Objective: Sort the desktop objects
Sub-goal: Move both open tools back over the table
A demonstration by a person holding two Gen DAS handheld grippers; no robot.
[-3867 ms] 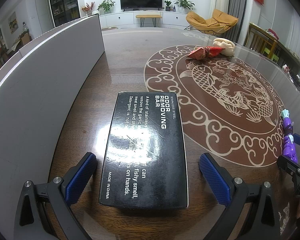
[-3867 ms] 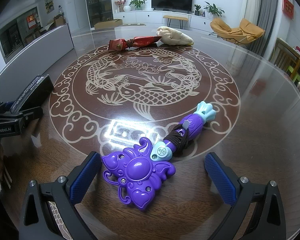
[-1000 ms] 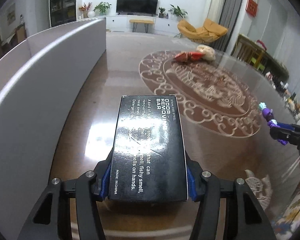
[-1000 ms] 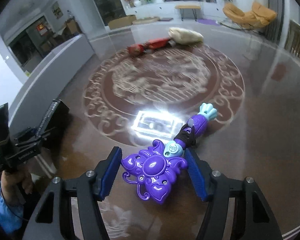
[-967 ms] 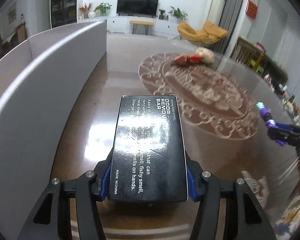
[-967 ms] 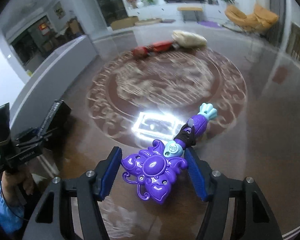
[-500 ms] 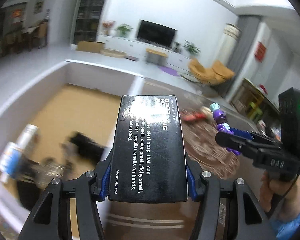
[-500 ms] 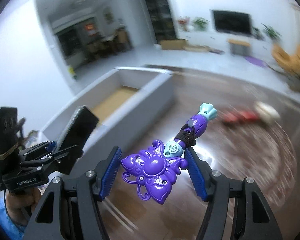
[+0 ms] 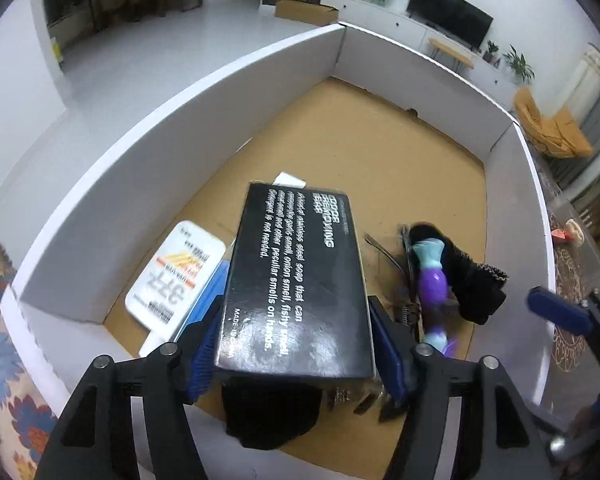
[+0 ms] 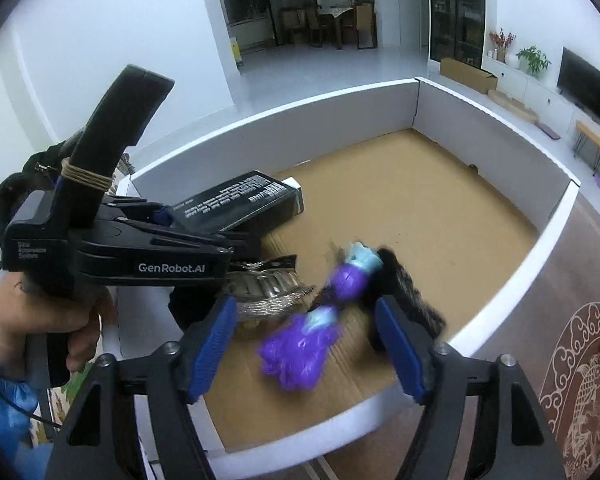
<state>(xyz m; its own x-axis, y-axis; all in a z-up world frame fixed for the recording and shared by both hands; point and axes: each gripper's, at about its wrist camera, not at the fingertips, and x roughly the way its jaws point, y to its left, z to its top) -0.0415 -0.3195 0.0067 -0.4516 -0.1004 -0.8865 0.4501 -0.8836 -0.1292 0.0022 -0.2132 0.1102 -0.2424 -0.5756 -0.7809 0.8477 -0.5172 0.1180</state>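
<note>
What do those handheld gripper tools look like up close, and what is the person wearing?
Each gripper, left and right, is a black plastic frame with silver bolts and two ribbed blue pads. The left one's side reads GenRobot.AI in white, and twine wraps its upright black block. A thin black cable hangs by the light blue sleeve.

I see background only | black television on the far wall above a long white cabinet | potted plants on it | orange lounge chair right | cardboard carton on grey floor | dining chairs in the dim back room
</note>
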